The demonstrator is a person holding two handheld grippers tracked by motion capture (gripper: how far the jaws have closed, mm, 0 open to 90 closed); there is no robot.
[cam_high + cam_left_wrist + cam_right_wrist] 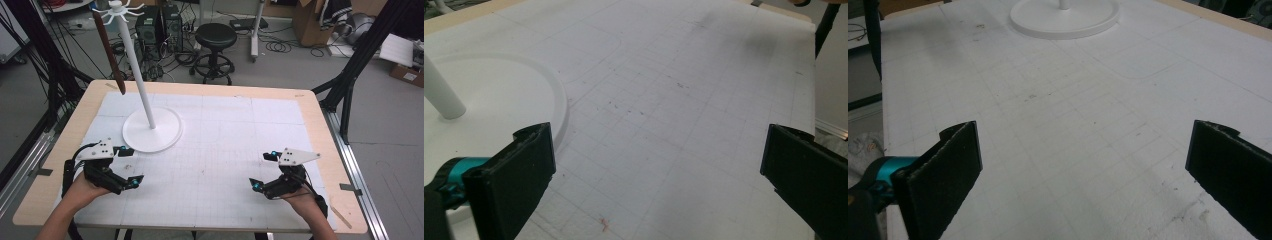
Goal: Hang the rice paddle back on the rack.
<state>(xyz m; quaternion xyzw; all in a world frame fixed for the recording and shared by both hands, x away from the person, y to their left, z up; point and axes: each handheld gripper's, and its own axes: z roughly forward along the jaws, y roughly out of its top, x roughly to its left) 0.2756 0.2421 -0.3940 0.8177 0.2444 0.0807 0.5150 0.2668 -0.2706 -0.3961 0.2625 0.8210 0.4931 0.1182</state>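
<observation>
Both tongs rest low on the near part of the counter (320,125), on its white gridded mat (225,145), and both stand wide open with nothing between their jaws. The left tongs (129,166) sit just beside the near-left rim of the white stand's round base (152,131); the right tongs (263,171) are well apart from it, on the right.

The stand's thin pole (136,65) leans slightly as it rises to a ring of short hooks (117,9) at the far left. A long dark brown strap (110,52) hangs from one hook, its lower end dangling over the far-left counter edge, clear of the mat.

The main risk, as I judge it, lies with the stand. It is tall and slim, so a sideways pull on the strap could tip it before the strap slips off its hook. The left tongs could also nudge the base while rising. A strap this narrow and limp may slide out of a loose pinch, and reaching across could bring a forearm against the pole.
</observation>
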